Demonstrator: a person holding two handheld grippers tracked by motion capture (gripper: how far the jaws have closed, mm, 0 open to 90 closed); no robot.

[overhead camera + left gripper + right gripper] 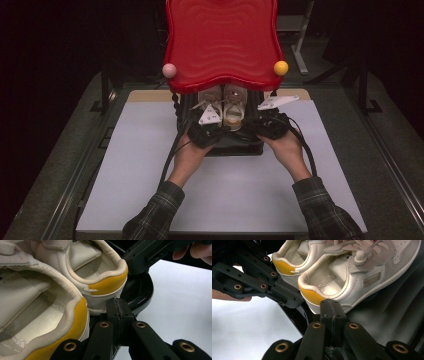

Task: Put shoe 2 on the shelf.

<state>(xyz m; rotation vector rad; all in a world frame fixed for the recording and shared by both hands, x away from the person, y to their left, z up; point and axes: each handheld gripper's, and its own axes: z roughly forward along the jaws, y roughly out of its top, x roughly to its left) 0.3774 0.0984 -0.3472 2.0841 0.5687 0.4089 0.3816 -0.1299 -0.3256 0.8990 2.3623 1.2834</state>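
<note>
Cream leather sneakers with yellow heels, side by side in a black tray

We see the pair of sneakers (227,102) resting in the glossy black tray (387,322) on the white table (150,165), under a wavy red board (222,42). Our left gripper (117,311) and right gripper (331,312) sit just behind the padded heels, fingers pressed shut on nothing. We judge no shoe lifted yet; grasping remains.
</note>
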